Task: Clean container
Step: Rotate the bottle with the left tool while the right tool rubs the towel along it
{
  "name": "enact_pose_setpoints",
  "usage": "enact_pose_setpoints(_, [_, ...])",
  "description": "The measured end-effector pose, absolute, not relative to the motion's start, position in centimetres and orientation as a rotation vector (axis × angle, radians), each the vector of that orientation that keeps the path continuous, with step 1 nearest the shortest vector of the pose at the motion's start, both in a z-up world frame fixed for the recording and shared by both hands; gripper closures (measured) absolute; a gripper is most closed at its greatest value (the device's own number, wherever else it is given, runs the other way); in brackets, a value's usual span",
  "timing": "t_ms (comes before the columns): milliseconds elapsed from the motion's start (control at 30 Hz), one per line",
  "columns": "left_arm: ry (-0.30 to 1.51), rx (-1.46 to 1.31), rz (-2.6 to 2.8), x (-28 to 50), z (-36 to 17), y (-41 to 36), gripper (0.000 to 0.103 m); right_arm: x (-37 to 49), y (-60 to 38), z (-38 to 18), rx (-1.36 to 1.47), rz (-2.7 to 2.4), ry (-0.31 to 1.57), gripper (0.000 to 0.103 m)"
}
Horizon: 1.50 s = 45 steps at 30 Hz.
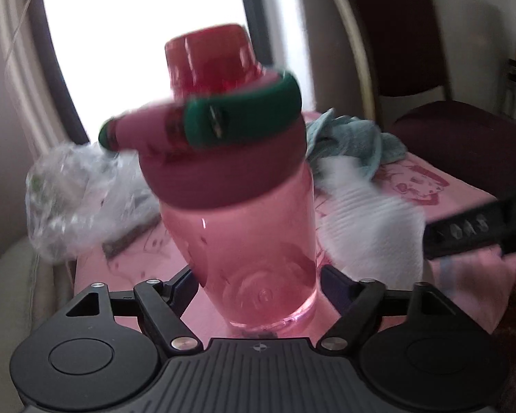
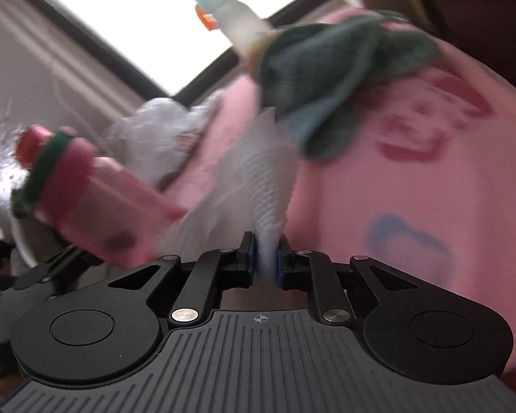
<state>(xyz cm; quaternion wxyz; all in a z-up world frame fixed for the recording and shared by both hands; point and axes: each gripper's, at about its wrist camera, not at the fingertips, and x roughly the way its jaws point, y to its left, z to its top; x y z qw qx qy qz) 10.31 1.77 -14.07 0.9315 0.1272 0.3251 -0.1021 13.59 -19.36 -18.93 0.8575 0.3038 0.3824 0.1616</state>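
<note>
Pink printed cloth (image 1: pixel 464 268) over bench, bright window behind; left gripper (image 1: pixel 258 285) jaws clamped on base of pink bottle (image 1: pixel 254 241), tilted, raised above cloth; right gripper (image 2: pixel 265 258) jaws pinching white wipe (image 2: pixel 261 186); green rag (image 2: pixel 330 79) beyond.

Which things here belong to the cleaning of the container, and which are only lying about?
Belong to the job:
- pink bottle, between the left tongs
- white cloth, pinched in the right tongs

Lying about:
- green cloth
- clear plastic bag
- white spray bottle, which may be cleaner
- pink table cover
</note>
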Motion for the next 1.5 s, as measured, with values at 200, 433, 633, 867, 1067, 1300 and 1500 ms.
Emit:
enact_pose_setpoints(200, [0.665,0.154,-0.043,9.4,-13.5,0.6,0.016,13.7,-20.9,-20.0,0.72,0.385,0.76,0.09])
enact_pose_setpoints(433, [0.678,0.112,0.12,9.8,-13.2,-1.2,0.016,13.2,-20.8,-20.0,0.693,0.397,0.725,0.081])
enact_pose_setpoints(633, [0.672,0.114,0.176,10.0,-13.2,-2.4,0.029,13.2,-20.3,-19.9,0.665,0.413,0.703,0.069])
enact_pose_setpoints(867, [0.653,0.186,-0.033,9.5,-13.1,-0.2,0.03,11.9,-19.3,-18.4,0.547,0.339,0.571,0.041])
enact_pose_setpoints(1067, [0.616,0.243,-0.276,9.8,-13.1,2.6,0.031,12.1,-19.0,-18.3,0.504,0.33,0.561,0.097])
enact_pose_setpoints(1300, [0.598,0.259,-0.313,9.7,-13.3,2.8,0.031,12.7,-19.6,-17.0,0.613,0.391,0.602,0.097])
enact_pose_setpoints(1500, [0.583,0.259,-0.318,9.3,-13.5,3.0,0.031,15.6,-18.2,-17.0,0.722,0.444,0.74,0.097])
